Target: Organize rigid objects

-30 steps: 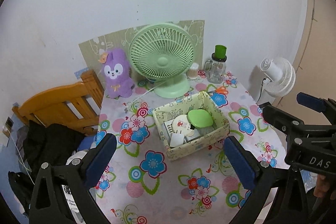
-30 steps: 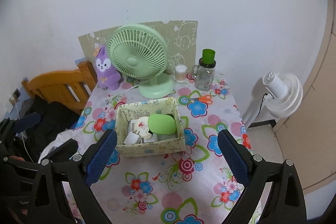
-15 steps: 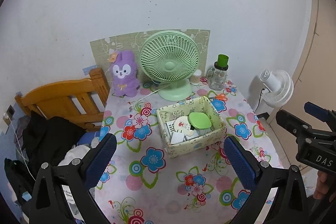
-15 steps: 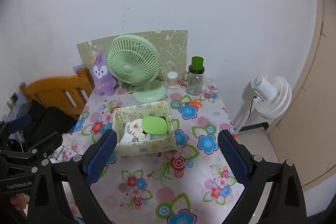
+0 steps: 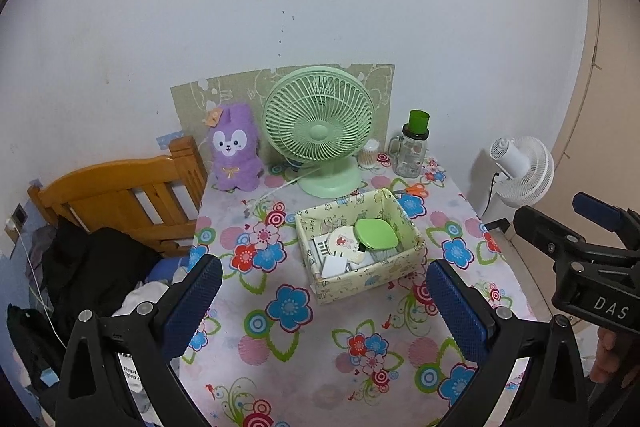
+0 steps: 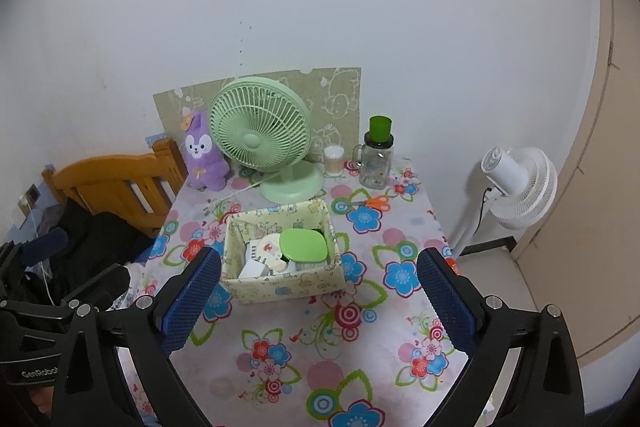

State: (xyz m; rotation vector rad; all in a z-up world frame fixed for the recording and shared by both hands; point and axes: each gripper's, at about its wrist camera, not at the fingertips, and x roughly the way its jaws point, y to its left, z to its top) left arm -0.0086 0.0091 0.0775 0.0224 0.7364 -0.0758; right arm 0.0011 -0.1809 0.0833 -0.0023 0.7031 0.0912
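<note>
From the left wrist camera, the left gripper (image 5: 324,301) hangs above the flower-patterned tablecloth (image 5: 304,347) with its blue-padded fingers spread wide and nothing between them. Just ahead of the fingertips, slightly right of centre, sits the pale yellow printed fabric box (image 5: 360,247); inside it lie a flat green rounded-square case (image 5: 377,233), a round white cartoon-printed disc (image 5: 345,242) and a white plug adapter (image 5: 335,266). Farther ahead stand a mint-green desk fan (image 5: 320,127), a purple plush rabbit (image 5: 233,149) to its left and a glass jar with a green lid (image 5: 412,147) to its right. The right gripper's black frame juts in at the right edge.

From the right wrist camera, the right gripper (image 6: 320,297) is likewise wide apart and empty. The fabric box (image 6: 280,283) lies just ahead, between the fingers but nearer the left pad (image 6: 192,301). Orange-handled scissors (image 6: 374,203) lie beyond it to the right. A white pedestal fan (image 6: 516,187) stands off the table, far right.
</note>
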